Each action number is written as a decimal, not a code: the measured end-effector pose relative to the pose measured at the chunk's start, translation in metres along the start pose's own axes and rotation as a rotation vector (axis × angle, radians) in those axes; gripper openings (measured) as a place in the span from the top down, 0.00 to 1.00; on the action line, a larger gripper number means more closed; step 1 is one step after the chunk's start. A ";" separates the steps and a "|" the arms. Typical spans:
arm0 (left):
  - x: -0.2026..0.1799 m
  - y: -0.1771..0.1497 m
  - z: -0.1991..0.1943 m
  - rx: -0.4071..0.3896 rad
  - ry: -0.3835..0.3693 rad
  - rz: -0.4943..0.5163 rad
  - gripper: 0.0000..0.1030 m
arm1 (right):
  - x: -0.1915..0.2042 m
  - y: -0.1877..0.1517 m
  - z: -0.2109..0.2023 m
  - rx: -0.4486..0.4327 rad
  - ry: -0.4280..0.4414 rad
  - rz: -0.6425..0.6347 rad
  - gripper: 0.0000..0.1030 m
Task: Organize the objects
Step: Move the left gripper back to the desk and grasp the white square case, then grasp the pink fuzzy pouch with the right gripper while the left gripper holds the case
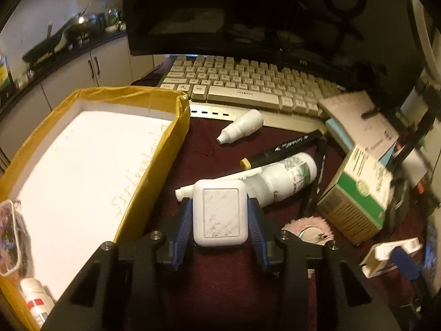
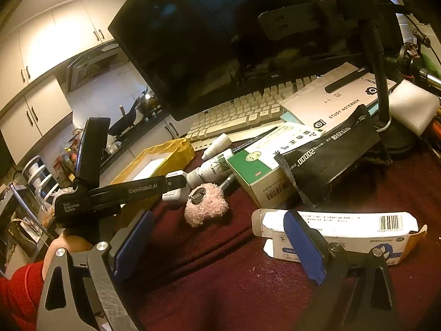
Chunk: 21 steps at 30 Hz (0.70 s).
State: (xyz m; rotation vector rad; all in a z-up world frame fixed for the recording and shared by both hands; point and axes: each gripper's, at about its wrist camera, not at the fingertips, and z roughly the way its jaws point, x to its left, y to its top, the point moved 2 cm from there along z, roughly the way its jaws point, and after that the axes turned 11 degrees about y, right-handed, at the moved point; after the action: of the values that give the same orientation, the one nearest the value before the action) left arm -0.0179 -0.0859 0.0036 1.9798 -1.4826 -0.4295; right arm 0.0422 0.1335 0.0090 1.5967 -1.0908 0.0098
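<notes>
Left hand-held gripper (image 1: 219, 218) clamps white case (image 1: 219, 212); right hand-held gripper (image 2: 217, 242) wide open, empty; "STUDY NOTEBOOK" (image 2: 339, 102), "TCL" monitor (image 2: 220, 41).

A dark monitor (image 1: 248, 13) stands behind a beige keyboard (image 1: 248, 88). Kitchen cabinets (image 2: 41, 55) line the background. Maroon cloth (image 2: 248, 289) covers the desk.

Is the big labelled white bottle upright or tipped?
Tipped: the white bottle lies on its side on the maroon cloth, behind the left tongs.
</notes>
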 end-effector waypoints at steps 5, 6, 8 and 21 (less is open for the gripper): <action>-0.005 -0.005 0.013 0.044 0.010 0.042 0.62 | -0.001 0.000 0.001 0.008 -0.015 0.013 0.05; -0.002 -0.005 0.011 0.049 -0.012 0.027 0.62 | -0.001 0.000 0.000 0.006 -0.020 0.011 0.05; 0.001 -0.009 0.006 0.053 -0.040 0.019 0.62 | 0.000 0.000 0.001 0.009 -0.027 0.008 0.05; 0.023 -0.096 -0.065 0.068 -0.173 0.178 0.62 | 0.021 0.001 0.014 0.104 -0.106 -0.082 0.05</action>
State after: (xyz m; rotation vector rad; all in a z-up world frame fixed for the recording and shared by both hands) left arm 0.0992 -0.0723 -0.0075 1.8802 -1.7868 -0.4893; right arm 0.0464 0.1098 0.0163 1.7508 -1.1205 -0.0754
